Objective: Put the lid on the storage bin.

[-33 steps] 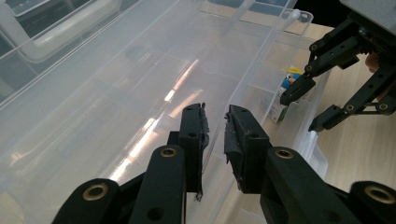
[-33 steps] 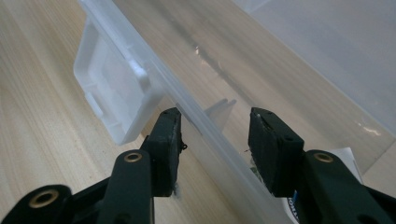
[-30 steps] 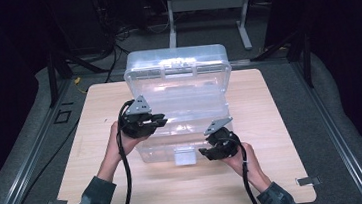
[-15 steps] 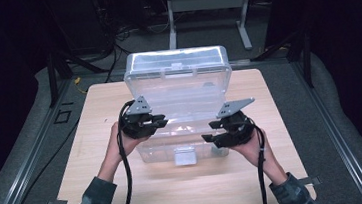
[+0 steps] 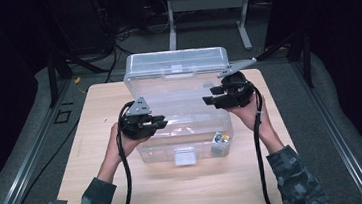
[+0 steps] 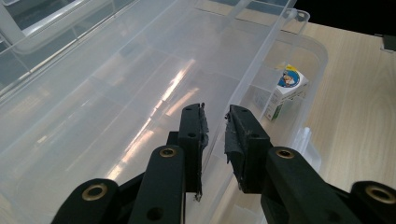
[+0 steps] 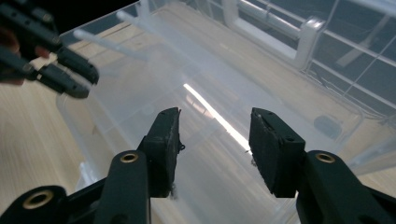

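Steadying the clear box [image 5: 194,153] on the table [image 5: 87,191] while reaching for its raised lid [image 5: 175,65].
Pinched the left gripper [image 5: 161,123] narrow on the box's near wall, straddling that wall edge-on. Held the right gripper [image 5: 208,100] up by the lid's right edge, jaws half apart over the open inside, just closing a little with nothing between them. Judged best done by keeping the left pinch firm to stop the box sliding, setting the right pads squarely on the lid's edge before moving it, and staying clear of the small carton [image 5: 220,138] in the front right corner. Compared with a second before: raised the right gripper from the box's front right corner to the lid; left the box, lid and left gripper where they were.
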